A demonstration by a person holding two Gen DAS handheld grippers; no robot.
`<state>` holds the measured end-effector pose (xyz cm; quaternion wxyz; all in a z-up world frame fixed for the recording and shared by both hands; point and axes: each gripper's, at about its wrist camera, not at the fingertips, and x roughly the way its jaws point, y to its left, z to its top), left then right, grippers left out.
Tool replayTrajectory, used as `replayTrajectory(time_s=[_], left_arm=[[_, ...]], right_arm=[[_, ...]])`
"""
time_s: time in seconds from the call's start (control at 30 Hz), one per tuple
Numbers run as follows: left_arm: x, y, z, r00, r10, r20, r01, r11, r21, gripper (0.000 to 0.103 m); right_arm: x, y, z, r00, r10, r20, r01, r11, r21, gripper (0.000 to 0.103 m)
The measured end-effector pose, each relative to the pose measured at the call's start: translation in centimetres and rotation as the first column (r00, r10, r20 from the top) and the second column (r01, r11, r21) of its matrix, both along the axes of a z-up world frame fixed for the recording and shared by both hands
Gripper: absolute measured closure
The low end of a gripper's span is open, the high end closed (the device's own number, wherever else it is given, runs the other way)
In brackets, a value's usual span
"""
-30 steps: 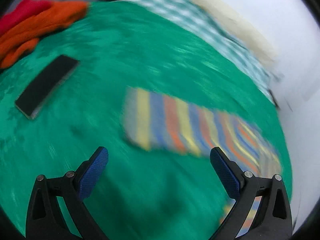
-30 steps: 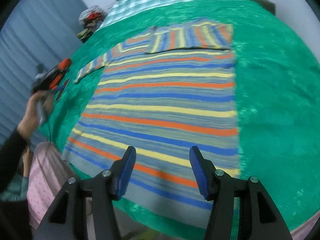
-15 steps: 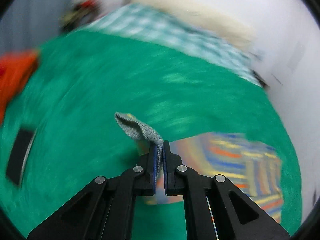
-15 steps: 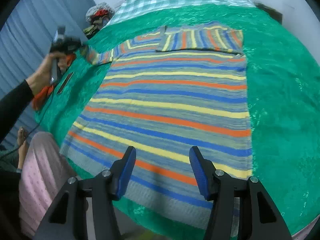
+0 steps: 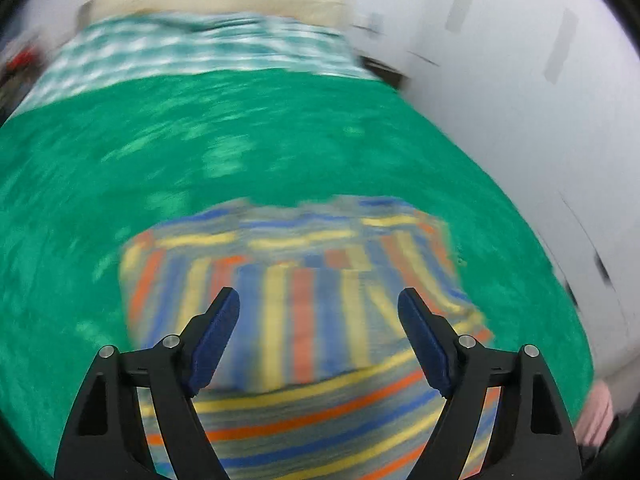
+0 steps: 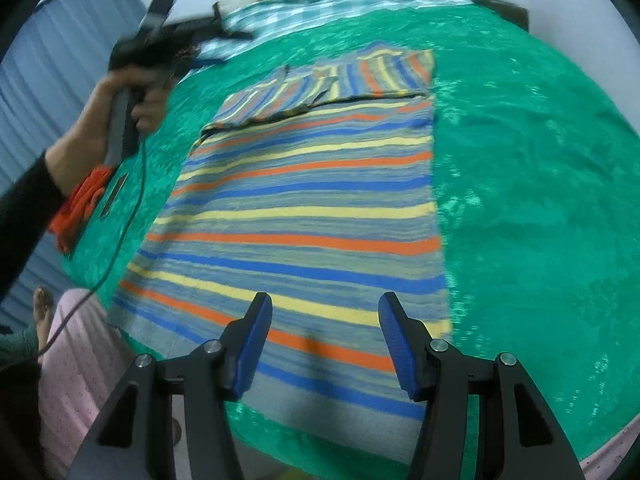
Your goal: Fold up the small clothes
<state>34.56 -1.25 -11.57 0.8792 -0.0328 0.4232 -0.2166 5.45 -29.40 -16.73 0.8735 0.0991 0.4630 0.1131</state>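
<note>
Since half a second ago the left gripper (image 5: 318, 334) has let go of the sleeve end it was pinching and its jaws now stand wide apart with nothing between them; the sleeve (image 5: 288, 304) it carried lies folded across the top of the striped sweater (image 6: 304, 208), its stripes running crosswise to those of the body, which is presumably why it was brought there, to tuck the arm inside the body's outline before any further fold; in the left wrist view this sleeve sits in the lower centre of the frame, just ahead of the jaws, though the picture is motion-blurred and the edges are soft; the right gripper (image 6: 326, 340) hovers at the bottom centre of its frame over the hem end of the sweater, jaws open wide and holding nothing, placed, I judge, to take the hem for the next fold; the sweater lies flat on the green bed cover (image 6: 540, 160), filling the middle of the right wrist view, with both sleeves folded in at its far end; at upper left of that view the person's left hand (image 6: 120, 108) holds the left gripper aloft above the bed, clear of the cloth.
</note>
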Motion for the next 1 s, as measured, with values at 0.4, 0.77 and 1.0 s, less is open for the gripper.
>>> replayTrajectory(time_s=[0.4, 0.77, 1.0], left_arm=[[0.2, 12.0, -10.3, 0.927, 0.349, -0.140, -0.326, 0.931, 0.163, 0.032], [-17.4, 3.8, -8.1, 0.982, -0.063, -0.178, 0.076, 0.995, 0.066, 0.019], [-26.8, 1.2, -12.1, 0.979, -0.029, -0.202, 0.090, 0.948, 0.304, 0.025]], right_arm=[[1.5, -0.6, 0.2, 1.000, -0.010, -0.007, 0.010, 0.999, -0.039, 0.048], [4.0, -0.1, 0.3, 0.991, 0.091, -0.099, -0.103, 0.987, -0.126, 0.048], [1.6, 2.8, -4.4, 0.949, 0.112, -0.295, -0.208, 0.925, -0.319, 0.047]])
